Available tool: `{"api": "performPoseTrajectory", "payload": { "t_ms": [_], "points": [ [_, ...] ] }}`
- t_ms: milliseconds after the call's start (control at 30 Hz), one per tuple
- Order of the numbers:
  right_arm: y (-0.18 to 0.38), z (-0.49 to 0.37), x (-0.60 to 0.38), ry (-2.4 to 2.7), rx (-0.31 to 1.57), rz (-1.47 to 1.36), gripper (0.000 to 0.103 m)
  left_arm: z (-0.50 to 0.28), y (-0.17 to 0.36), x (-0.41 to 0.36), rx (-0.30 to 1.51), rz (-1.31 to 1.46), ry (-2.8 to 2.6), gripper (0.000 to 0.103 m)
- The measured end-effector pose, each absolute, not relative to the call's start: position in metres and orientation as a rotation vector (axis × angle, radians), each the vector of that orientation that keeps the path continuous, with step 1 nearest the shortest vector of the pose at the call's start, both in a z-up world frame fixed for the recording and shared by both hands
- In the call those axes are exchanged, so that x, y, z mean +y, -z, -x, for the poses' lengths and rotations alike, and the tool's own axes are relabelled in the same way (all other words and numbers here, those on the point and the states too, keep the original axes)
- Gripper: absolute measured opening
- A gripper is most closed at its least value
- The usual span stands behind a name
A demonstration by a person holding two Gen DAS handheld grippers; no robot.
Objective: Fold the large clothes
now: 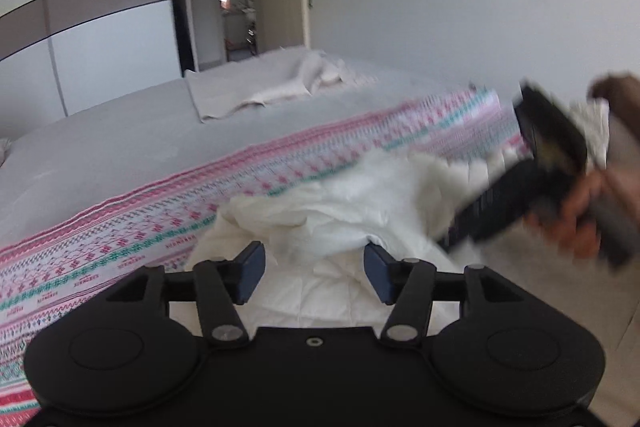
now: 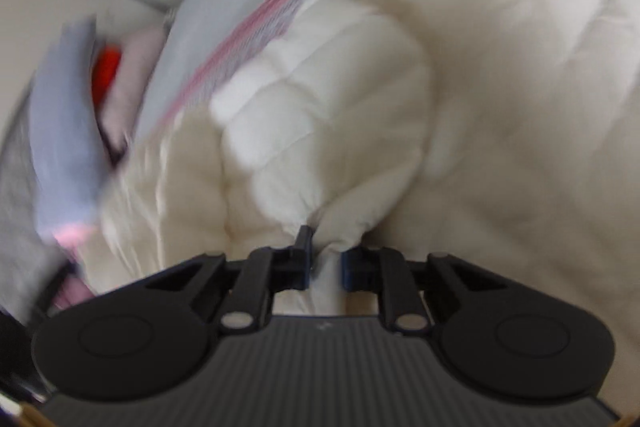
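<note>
Cream-white quilted jacket (image 2: 320, 131). Pink, teal and white banded geometric pattern on bedspread (image 1: 120, 227). Plain grey sheet (image 1: 120, 135). Beige folded cloth (image 1: 256, 83). Black grippers, blue pads (image 1: 252, 275). White wardrobe (image 1: 100, 27), taupe band.

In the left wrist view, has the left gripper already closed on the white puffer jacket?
No. The left gripper has its jaws wide apart, with the white puffer jacket lying between and beyond them, ungripped.
</note>
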State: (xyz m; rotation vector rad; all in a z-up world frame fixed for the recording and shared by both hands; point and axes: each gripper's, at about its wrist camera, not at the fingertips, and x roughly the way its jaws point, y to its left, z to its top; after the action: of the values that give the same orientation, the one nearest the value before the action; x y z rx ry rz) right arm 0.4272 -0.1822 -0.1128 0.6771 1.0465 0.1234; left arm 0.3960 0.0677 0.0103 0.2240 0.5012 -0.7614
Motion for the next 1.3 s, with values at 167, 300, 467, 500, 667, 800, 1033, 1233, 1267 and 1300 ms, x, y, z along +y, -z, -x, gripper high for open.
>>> {"api": "performPoseTrajectory", "payload": {
  "t_ms": [167,300,467,500,667,800,1033,1233,1267,1300],
  "points": [
    [0.093,-0.420,-0.166,-0.115,1.037,-0.506,0.016,-0.390,-0.028,0.072,0.409,-0.136,0.682,0.072],
    [0.077,-0.405,-0.173,-0.135,1.041,-0.488,0.044,-0.390,-0.033,0.074,0.366,-0.009,0.640,0.075],
    [0.051,-0.383,-0.177,-0.124,0.986,-0.421,0.066,-0.401,0.009,0.032,0.543,-0.068,0.668,0.075],
    [0.047,-0.378,-0.179,-0.130,0.984,-0.415,0.067,-0.402,0.024,0.021,0.598,-0.102,0.677,0.075],
    [0.043,-0.328,-0.185,-0.153,1.043,-0.365,0.075,-0.391,0.081,-0.003,0.679,-0.210,0.601,0.075],
    [0.049,-0.261,-0.192,-0.139,1.145,-0.252,0.075,-0.376,0.067,0.003,0.679,-0.146,0.574,0.075],
    [0.052,-0.148,-0.200,-0.126,1.141,-0.079,0.076,-0.302,0.031,0.029,0.599,-0.051,0.622,0.086],
    [0.062,-0.091,-0.202,-0.096,1.151,0.123,0.076,-0.223,0.036,0.058,0.589,-0.106,0.639,0.088],
    [0.066,-0.084,-0.206,-0.093,1.154,0.119,0.076,-0.213,0.041,0.063,0.609,-0.119,0.641,0.088],
    [0.070,-0.079,-0.212,-0.092,1.161,0.095,0.076,-0.202,0.048,0.068,0.629,-0.139,0.643,0.088]
  ]
}}
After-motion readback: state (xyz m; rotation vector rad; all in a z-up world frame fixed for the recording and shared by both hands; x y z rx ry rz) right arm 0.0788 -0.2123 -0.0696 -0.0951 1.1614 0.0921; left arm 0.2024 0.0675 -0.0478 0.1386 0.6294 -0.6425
